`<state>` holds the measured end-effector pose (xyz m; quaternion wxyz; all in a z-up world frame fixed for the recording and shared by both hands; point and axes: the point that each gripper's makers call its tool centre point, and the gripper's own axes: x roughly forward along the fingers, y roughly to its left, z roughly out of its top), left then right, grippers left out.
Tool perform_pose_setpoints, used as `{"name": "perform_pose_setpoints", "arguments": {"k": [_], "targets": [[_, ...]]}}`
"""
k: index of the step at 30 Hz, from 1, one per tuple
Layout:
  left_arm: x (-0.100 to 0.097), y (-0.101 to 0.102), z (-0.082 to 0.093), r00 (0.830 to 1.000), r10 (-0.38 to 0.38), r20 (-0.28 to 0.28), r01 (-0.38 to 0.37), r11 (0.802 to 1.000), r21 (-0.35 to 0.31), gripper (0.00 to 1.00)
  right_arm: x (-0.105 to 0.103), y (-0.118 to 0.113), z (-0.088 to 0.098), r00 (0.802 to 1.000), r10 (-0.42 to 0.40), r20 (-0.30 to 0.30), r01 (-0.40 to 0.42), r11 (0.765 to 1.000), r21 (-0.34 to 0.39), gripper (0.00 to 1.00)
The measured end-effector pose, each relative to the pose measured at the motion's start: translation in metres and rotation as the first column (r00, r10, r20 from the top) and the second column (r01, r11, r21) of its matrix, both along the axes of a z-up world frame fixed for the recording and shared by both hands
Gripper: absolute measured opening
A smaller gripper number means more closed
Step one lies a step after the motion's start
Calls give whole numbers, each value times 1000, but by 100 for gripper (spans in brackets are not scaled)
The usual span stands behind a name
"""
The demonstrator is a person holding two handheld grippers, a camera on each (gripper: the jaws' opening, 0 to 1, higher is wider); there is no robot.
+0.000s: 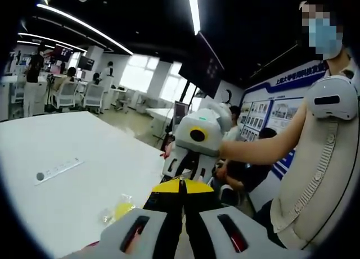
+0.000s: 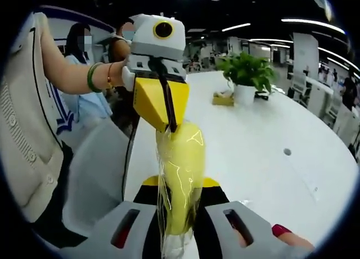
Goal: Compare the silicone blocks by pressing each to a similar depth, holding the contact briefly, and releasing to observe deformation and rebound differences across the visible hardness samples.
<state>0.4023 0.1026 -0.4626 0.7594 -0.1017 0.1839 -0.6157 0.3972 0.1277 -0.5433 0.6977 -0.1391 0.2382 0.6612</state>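
We can read no writing clearly: the blue-and-white wall board [image 1: 284, 101] in the left gripper view carries characters too small to make out, and the pale strip with a row of marks [image 1: 59, 170] on the white table [image 1: 67, 141] is equally unreadable.

In the left gripper view, the table runs wide and bare to our left, its edge falling away beside the left gripper [image 1: 181, 186], whose yellow-tipped jaws stand pressed together. A yellow wrapped piece [image 1: 119, 209] lies on the table just left of them, apart from the tips. The right gripper [image 1: 188, 172] faces us just beyond.

In the right gripper view, the long yellow silicone block in clear plastic wrap [image 2: 180, 175] stands between the two tools: the right gripper [image 2: 179, 214] clamps its lower end, and the left gripper [image 2: 163, 121] pinches its upper end with closed yellow jaws. To the right, open tabletop stretches to a potted green plant [image 2: 247, 76] well apart.
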Motion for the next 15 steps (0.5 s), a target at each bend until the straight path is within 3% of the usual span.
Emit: {"name": "perform_pose_setpoints", "arguments": {"k": [4, 15], "targets": [[0, 0, 0, 1000, 2, 3, -2, 1000, 0, 0, 1, 0, 0, 1000, -2, 2, 2, 1000, -1, 7], [0, 2, 4, 997, 18, 75, -19, 1000, 4, 0, 3, 2, 4, 1000, -13, 0, 13, 1000, 12, 8]]}}
